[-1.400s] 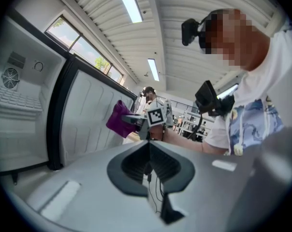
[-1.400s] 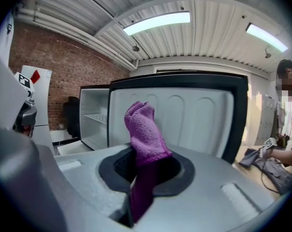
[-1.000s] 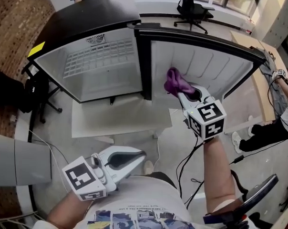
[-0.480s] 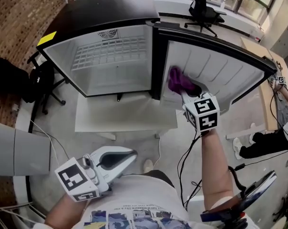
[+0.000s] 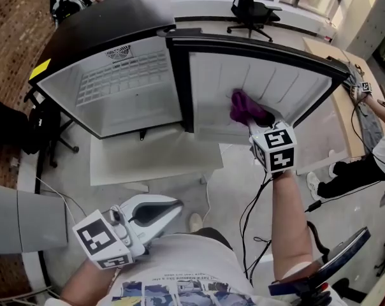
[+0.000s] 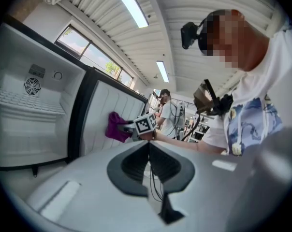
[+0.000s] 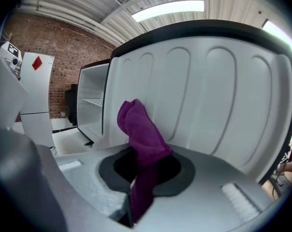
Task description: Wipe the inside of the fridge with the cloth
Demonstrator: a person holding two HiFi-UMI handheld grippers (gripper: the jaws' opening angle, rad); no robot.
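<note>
A small black fridge [image 5: 109, 24] stands open, showing its white inside [image 5: 125, 91] with a wire shelf. Its door [image 5: 269, 81] is swung out to the right, white ribbed inner face towards me. My right gripper [image 5: 251, 121] is shut on a purple cloth [image 5: 245, 109], and the cloth [image 7: 141, 134] presses against the door's inner face near its lower middle. My left gripper [image 5: 173, 206] hangs low near my body, shut with nothing in it, far from the fridge. In the left gripper view the cloth [image 6: 118, 127] shows against the door.
A white platform [image 5: 151, 158] lies under the fridge. A black office chair [image 5: 253, 8] stands behind it and a black bag [image 5: 7, 129] sits at the left. A person [image 5: 371, 152] sits at the right. A cable [image 5: 253, 203] trails on the floor.
The right gripper has carried the cloth a little to the right along the door's inner face. My head view has shifted. The left gripper has stayed low.
</note>
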